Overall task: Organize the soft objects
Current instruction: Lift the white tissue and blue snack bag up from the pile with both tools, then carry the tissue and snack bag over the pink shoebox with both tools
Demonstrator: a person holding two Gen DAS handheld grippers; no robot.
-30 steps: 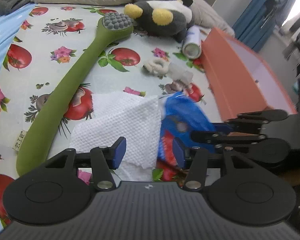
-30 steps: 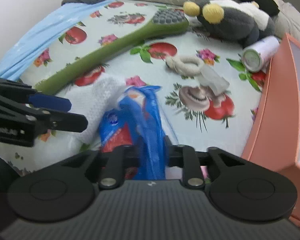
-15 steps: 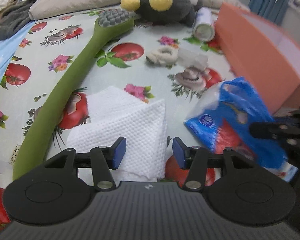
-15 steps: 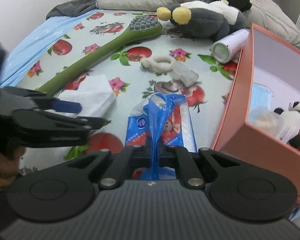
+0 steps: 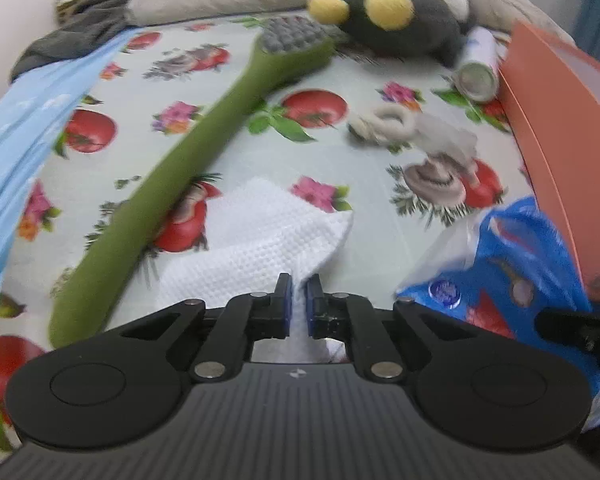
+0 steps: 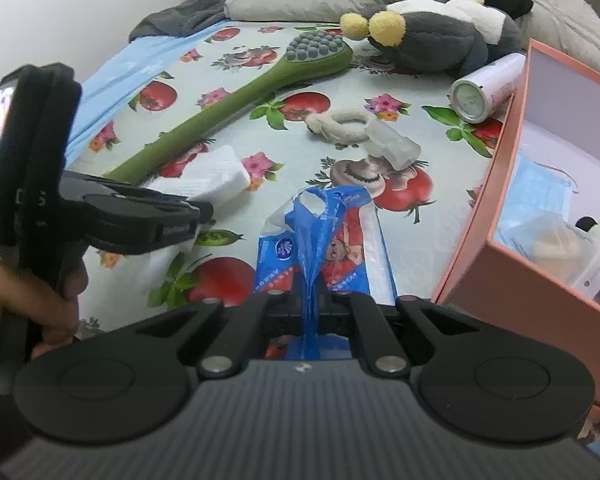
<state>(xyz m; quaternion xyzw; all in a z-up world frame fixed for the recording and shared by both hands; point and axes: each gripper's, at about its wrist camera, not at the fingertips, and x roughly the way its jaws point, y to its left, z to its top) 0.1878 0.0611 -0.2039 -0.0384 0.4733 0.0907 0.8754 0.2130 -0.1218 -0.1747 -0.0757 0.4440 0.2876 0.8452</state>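
Note:
A folded white waffle cloth (image 5: 252,240) lies on the fruit-print sheet. My left gripper (image 5: 298,304) is closing its jaws on the cloth's near corner, and the blue pads (image 5: 285,300) pinch the fabric. From the right wrist view the left gripper (image 6: 180,216) sits low over the same cloth (image 6: 216,176). My right gripper (image 6: 310,304) is shut on the twisted blue plastic handle of a blue tissue pack (image 6: 320,240). That pack (image 5: 512,276) hangs beside the orange box (image 6: 500,272), with the right gripper's tip (image 5: 572,324) at its edge.
A long green brush (image 5: 180,160) lies diagonally on the sheet. Behind it are a grey and yellow plush (image 5: 396,20), a white can (image 5: 478,68) and a rope ring (image 5: 388,122). Inside the orange box (image 5: 560,128) are a mask and soft toys. Pillows line the back.
My left gripper's jaws went from wide open to pinching the white cloth's corner. The right gripper drew the blue pack rightward, off the cloth and up beside the orange box.

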